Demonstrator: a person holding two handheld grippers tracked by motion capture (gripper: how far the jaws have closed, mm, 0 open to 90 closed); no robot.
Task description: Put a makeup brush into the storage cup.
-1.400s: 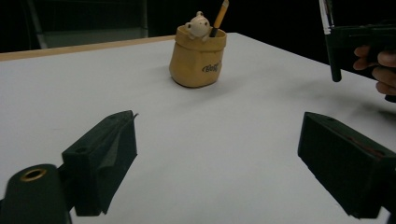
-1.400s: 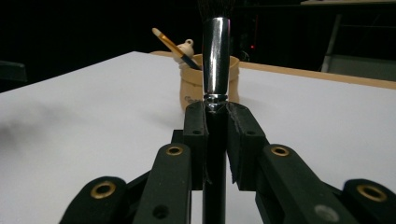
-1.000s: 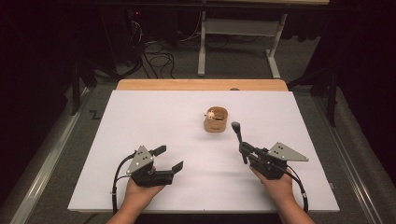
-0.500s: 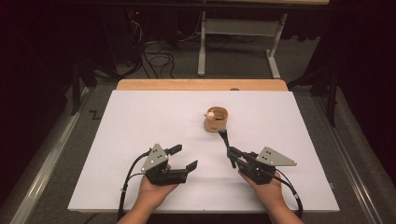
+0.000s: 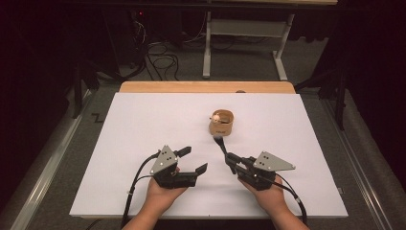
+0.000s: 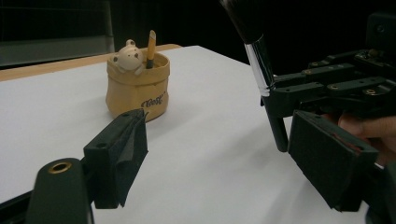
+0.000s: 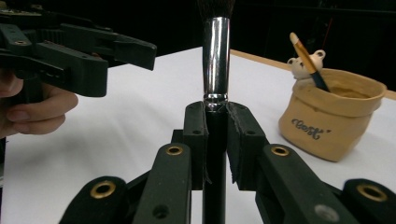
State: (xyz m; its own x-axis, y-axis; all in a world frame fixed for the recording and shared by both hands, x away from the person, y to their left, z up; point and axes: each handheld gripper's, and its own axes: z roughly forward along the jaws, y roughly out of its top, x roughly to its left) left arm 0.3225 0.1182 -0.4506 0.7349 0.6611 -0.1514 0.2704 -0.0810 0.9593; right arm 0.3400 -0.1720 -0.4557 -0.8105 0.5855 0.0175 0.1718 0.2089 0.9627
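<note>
Gripping a makeup brush (image 7: 215,70) by its black handle, the right tongs (image 5: 229,157) are clamped on it just below the silver ferrule, so the dark bristles point toward the tan pouch-shaped holder (image 5: 221,122), which stands on the white worktop (image 5: 143,124). The brush tip lies just short of that holder, on the person's side of it. A small bear figure (image 6: 128,56) perches on the holder's rim, and a second, yellow-handled brush (image 6: 151,44) leans inside. Left of the holder and nearer the person, the left tongs (image 5: 195,159) stand parted with nothing between them, having just narrowed a little.
</note>
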